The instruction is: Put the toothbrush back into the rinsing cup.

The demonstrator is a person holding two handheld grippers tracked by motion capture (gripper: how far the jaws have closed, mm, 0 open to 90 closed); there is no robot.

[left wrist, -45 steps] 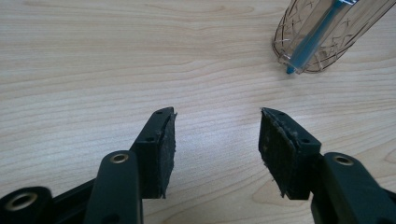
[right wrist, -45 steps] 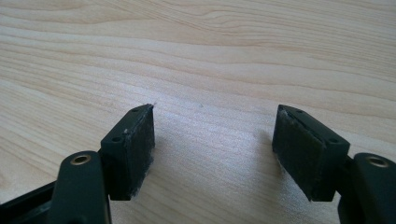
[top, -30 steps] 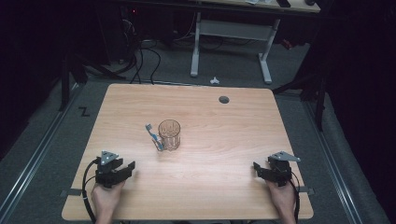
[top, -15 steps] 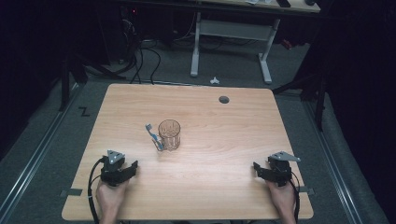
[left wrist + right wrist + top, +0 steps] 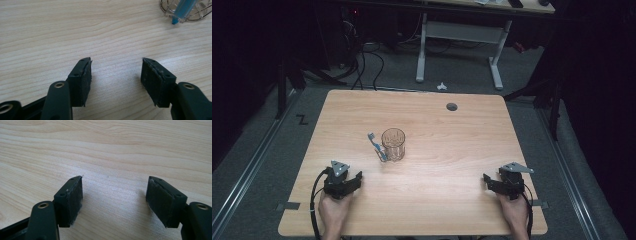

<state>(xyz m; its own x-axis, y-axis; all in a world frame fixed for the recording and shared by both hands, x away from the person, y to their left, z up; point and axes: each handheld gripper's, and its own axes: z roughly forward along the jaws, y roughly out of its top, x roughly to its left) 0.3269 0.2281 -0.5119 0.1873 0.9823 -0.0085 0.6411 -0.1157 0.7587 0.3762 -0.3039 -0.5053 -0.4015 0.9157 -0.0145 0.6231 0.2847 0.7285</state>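
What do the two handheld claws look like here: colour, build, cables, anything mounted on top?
Both the left claw and right claw are black, each with two blocky jaws faced with dark worn pads, brass-ringed screw holes, a grey three-cornered plate on top and a black trailing cable. No sleeves are visible.

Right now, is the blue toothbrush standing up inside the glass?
No, the blue toothbrush lies flat on the wooden table beside the clear glass, on its left side in the high view.

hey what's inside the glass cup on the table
The glass cup looks empty from above. A blue toothbrush lies on the table against its left side, outside it.
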